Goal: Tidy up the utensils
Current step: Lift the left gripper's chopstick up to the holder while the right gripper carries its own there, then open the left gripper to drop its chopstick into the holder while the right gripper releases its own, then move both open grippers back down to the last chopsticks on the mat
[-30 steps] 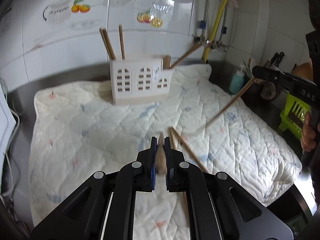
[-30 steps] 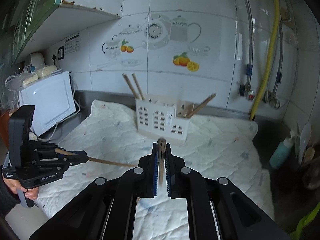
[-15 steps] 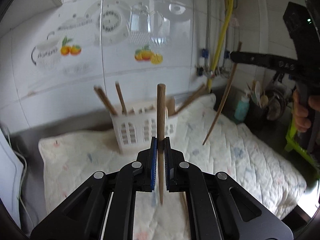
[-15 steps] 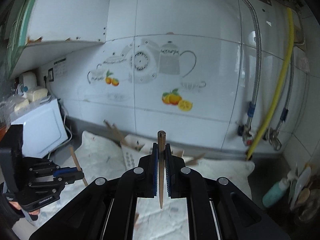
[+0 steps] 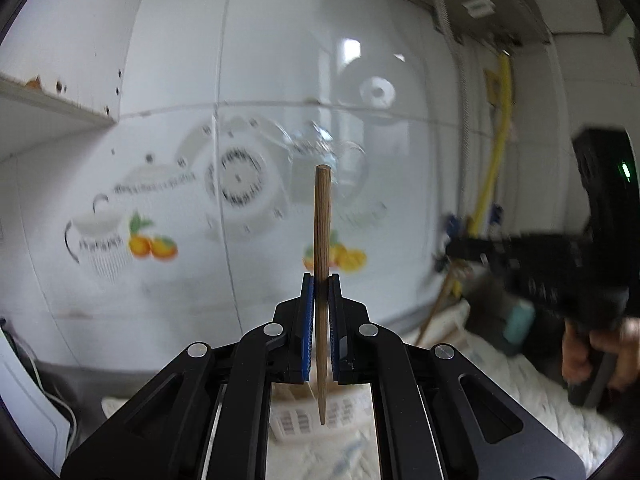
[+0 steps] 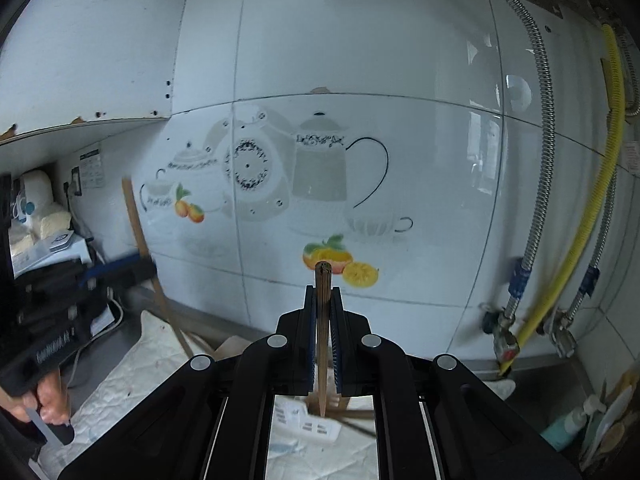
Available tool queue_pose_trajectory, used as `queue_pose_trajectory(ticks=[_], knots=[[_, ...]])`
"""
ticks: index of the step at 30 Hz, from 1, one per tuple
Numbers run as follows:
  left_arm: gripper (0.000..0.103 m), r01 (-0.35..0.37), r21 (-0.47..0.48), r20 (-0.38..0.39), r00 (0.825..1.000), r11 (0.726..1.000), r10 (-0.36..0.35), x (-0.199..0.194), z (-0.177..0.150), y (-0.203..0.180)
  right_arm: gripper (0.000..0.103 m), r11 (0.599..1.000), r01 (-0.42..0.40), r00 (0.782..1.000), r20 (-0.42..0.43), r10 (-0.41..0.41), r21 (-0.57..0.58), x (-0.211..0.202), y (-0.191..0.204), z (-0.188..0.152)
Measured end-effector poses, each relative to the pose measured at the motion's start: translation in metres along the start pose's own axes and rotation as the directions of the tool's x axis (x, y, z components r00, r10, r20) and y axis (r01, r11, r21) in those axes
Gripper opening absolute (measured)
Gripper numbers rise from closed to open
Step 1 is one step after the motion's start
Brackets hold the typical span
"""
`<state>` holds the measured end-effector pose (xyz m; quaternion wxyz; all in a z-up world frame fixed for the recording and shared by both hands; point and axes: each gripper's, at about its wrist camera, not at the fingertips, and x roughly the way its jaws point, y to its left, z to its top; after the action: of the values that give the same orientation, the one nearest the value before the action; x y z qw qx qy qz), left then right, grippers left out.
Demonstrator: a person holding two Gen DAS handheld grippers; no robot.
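My left gripper (image 5: 320, 280) is shut on a wooden chopstick (image 5: 322, 220) that stands upright, thin tip down. Far below that tip sits the white utensil holder (image 5: 304, 420), blurred and mostly hidden by the gripper's body. My right gripper (image 6: 322, 290) is shut on a second upright chopstick (image 6: 322, 276), whose tip hangs above the holder (image 6: 308, 420). Each view catches the other gripper from the side: the right gripper (image 5: 450, 248) with its stick (image 5: 436, 308), and the left gripper (image 6: 148, 266) with its stick (image 6: 138, 224).
A white quilted cloth (image 6: 132, 372) covers the counter under the holder. The tiled wall (image 6: 360, 60) with teapot pictures is close ahead. A yellow hose (image 6: 592, 220) and metal pipes run down at the right, with a teal bottle (image 6: 564, 428) below. A hand (image 5: 592, 352) grips the right tool.
Both grippers have risen from the cloth with their chopsticks, which now stand upright. The holder has dropped to the bottom of both views, and the wall fills them.
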<state>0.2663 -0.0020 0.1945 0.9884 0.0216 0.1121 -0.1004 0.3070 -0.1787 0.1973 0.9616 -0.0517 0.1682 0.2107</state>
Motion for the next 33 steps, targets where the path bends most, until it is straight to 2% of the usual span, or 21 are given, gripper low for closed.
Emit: queue_pose_trajectory(ticks=[6, 14, 19, 23, 25, 26, 29, 31, 33], knots=[[0.005, -0.038, -0.022, 0.043, 0.998, 0.999, 0.039, 0.03, 0.008, 0.011, 0.006, 1.0, -0.01, 1.0, -0.008, 0.011, 0.007, 0.026, -0.004, 0.001], [0.006, -0.064, -0.056, -0.041, 0.997, 0.996, 0.062, 0.072, -0.022, 0.024, 0.006, 0.999, -0.035, 0.998, -0.054, 0.036, 0.01, 0.051, -0.002, -0.02], [0.006, -0.07, -0.07, -0.086, 0.994, 0.995, 0.063, 0.081, -0.032, 0.031, 0.007, 0.998, -0.048, 0.995, -0.09, 0.05, 0.027, 0.059, -0.003, -0.034], [0.011, -0.064, -0.072, -0.092, 0.994, 0.995, 0.057, 0.078, -0.034, 0.031, 0.007, 0.999, -0.039, 0.994, -0.104, 0.041, 0.02, 0.058, -0.002, -0.041], [0.033, -0.071, -0.073, -0.088, 0.994, 0.995, 0.065, 0.073, -0.033, 0.029, 0.01, 1.0, -0.027, 0.994, -0.104, 0.028, 0.013, 0.053, -0.002, -0.042], [0.039, -0.075, -0.074, -0.081, 0.994, 0.994, 0.069, 0.068, -0.032, 0.028, 0.011, 1.0, -0.023, 0.994, -0.103, 0.024, 0.012, 0.05, -0.002, -0.041], [0.049, -0.078, -0.072, -0.065, 0.995, 0.994, 0.073, 0.051, -0.029, 0.023, 0.013, 1.0, -0.016, 0.996, -0.089, 0.017, 0.014, 0.035, -0.003, -0.041], [0.063, -0.082, -0.077, -0.056, 0.995, 0.994, 0.078, 0.038, -0.03, 0.021, 0.016, 1.0, -0.013, 0.997, -0.078, 0.014, 0.009, 0.02, -0.001, -0.043], [0.068, -0.088, -0.089, -0.048, 0.995, 0.992, 0.084, 0.02, -0.033, 0.018, 0.016, 1.0, -0.01, 0.997, -0.071, 0.01, -0.008, 0.003, 0.005, -0.048]])
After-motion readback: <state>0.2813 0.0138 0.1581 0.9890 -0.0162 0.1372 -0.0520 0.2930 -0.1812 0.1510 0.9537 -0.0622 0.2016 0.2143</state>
